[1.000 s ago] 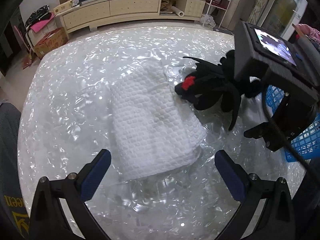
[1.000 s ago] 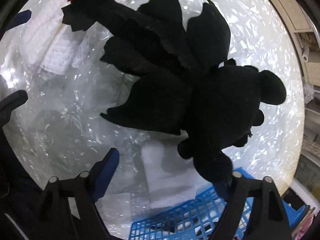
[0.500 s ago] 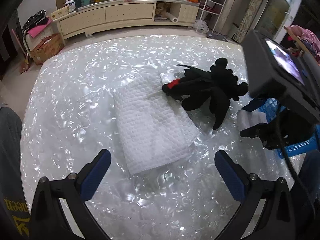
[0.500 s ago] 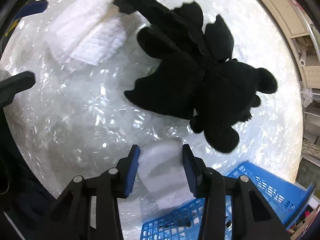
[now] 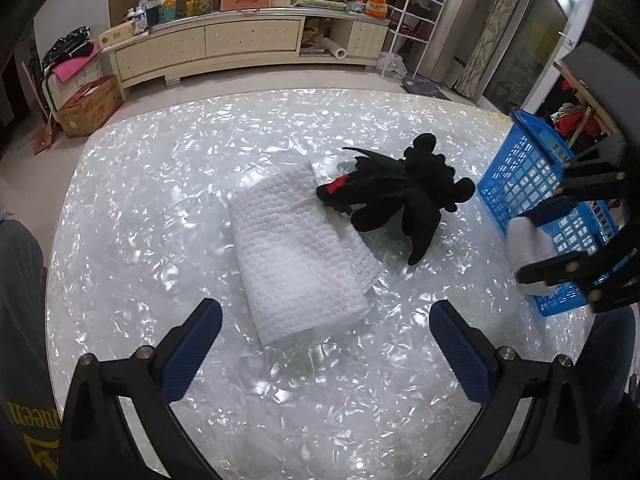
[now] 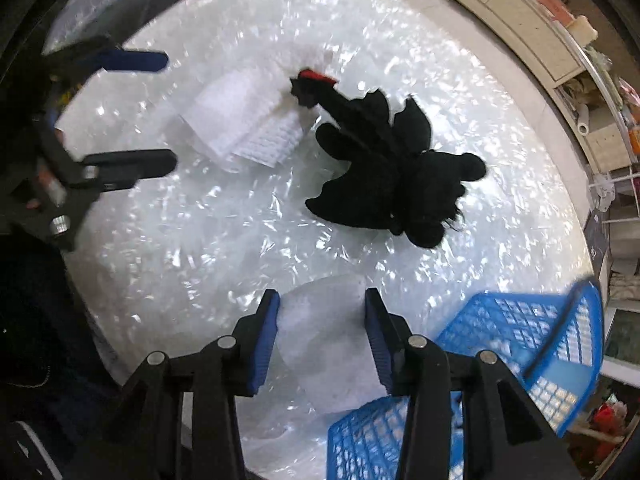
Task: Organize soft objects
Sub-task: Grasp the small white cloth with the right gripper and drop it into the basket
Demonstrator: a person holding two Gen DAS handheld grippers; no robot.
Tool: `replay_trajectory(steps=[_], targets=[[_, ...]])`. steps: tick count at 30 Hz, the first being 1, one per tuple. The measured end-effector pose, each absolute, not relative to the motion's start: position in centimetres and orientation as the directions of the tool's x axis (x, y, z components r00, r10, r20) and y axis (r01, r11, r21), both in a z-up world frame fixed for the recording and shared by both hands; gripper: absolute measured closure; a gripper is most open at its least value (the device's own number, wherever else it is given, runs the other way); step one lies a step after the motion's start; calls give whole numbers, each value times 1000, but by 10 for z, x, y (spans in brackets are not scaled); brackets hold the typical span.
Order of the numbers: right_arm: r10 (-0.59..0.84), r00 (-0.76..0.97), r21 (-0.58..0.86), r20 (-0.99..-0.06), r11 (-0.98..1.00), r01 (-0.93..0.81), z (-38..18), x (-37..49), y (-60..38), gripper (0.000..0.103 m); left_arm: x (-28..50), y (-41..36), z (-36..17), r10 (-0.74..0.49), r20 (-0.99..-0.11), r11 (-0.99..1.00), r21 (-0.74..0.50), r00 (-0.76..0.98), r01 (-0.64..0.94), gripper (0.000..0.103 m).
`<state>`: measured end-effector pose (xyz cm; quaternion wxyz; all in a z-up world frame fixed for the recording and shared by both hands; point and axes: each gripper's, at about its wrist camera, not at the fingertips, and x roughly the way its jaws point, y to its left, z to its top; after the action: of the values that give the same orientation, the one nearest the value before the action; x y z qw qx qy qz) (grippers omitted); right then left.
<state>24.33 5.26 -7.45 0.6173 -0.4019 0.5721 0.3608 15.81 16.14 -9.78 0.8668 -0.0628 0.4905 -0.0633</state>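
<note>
A long cream sideboard (image 5: 224,46) with drawers stands along the far wall, its top crowded with boxes and packets. Pale tiled floor (image 5: 256,80) lies before it. Cardboard box (image 5: 90,106) far left; white wire rack (image 5: 416,16) and curtain (image 5: 496,28) far right.

The right gripper (image 6: 322,334) has its blue pads clamped on a white soft cloth bundle (image 6: 326,336), beside a blue plastic mesh basket (image 6: 516,336). On the shiny white bench (image 6: 224,240) lie a black plush dragon (image 6: 384,172) and a folded white waffle-weave towel (image 6: 244,120).

Bright overhead glare on the table (image 5: 168,216), fisheye-warped, blurred edges.
</note>
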Motion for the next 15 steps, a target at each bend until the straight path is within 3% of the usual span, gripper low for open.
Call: replay_trajectory(steps=[15], targets=[[197,154,-22,-968,548,-836,49,250,-49,62,151,134,-84,-151,-854,988,-124,497,88,0]])
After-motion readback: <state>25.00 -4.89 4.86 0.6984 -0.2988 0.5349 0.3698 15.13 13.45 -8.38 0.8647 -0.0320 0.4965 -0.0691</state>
